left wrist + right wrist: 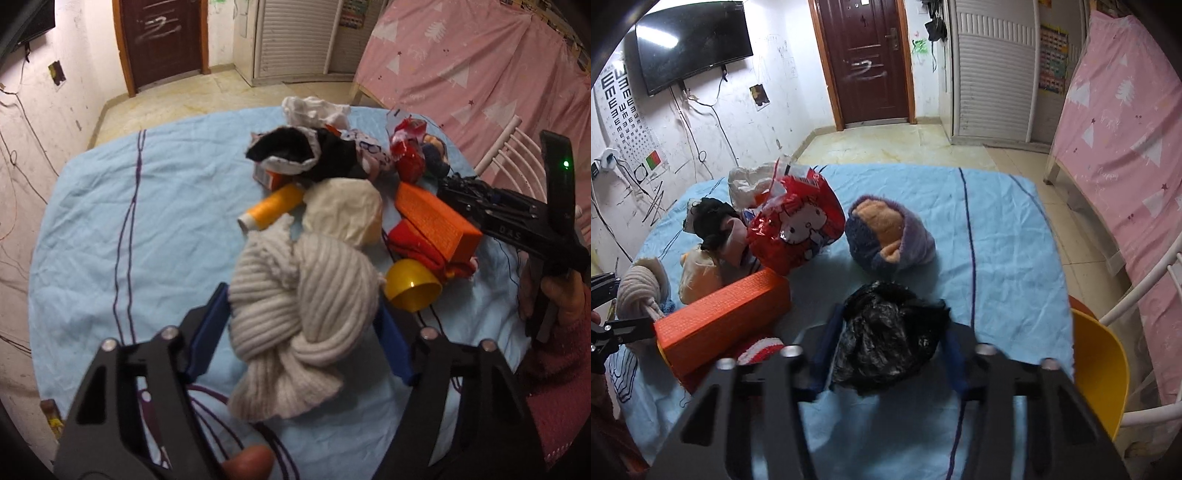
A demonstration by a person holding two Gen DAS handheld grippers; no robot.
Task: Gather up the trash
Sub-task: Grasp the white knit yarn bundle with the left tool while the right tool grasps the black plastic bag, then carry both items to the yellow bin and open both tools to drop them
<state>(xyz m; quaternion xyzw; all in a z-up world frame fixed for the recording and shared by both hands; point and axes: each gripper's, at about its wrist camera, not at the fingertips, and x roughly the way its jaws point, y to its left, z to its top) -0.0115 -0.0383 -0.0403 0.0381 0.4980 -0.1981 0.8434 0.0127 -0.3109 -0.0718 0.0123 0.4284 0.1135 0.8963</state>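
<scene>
Left claw [304,314]: pads pressing the knotted beige sock bundle [295,325], long axis running away from the camera.
Right claw [890,347]: narrow, clamping the crumpled black plastic bag [886,332], no clear axis.
Tabletop [997,240]: blue cloth.

My right tongs [886,332] squeeze a crumpled black plastic bag [890,332] on the blue-clothed worktop [997,240]. At ten o'clock lies an orange box [724,314]; at twelve, a purple plush bundle [890,236], with a red wrapper [794,225] beside it.

The orange box [720,325] hides a red-and-white knit [759,350]; the right claw [890,350] is blurred.
</scene>
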